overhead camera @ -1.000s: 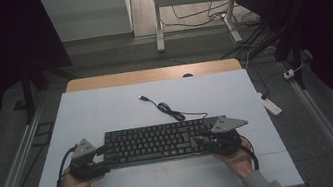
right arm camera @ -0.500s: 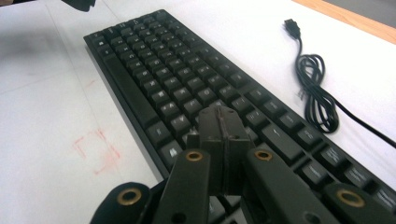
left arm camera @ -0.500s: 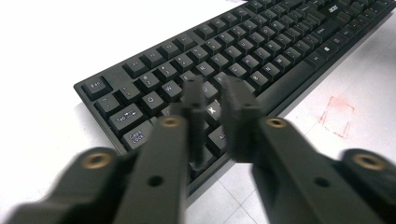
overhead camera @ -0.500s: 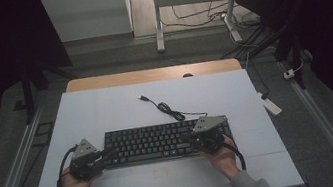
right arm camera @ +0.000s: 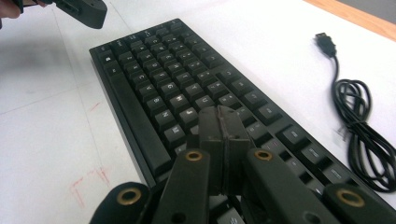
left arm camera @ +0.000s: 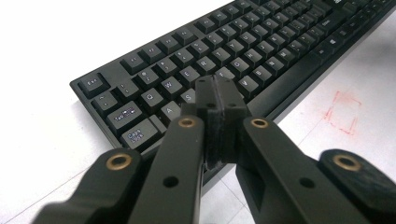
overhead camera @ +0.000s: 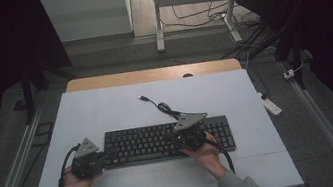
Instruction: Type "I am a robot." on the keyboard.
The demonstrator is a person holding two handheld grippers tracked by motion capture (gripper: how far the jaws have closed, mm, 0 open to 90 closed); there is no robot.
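I see a white desk (overhead camera: 106, 108) with a wooden strip along its far edge. A black keyboard (overhead camera: 147, 143) lies flat on it, toward my side. Its coiled black cable (overhead camera: 167, 107) with a USB plug rests on the desk just beyond the keyboard. Faint red marks (left arm camera: 343, 112) sit beside the keyboard's near edge.

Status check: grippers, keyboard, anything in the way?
Left gripper jaws shut, empty, over the keyboard left end. Right gripper jaws shut, empty, above mid keys. Cable coiled behind keyboard, nothing blocking.
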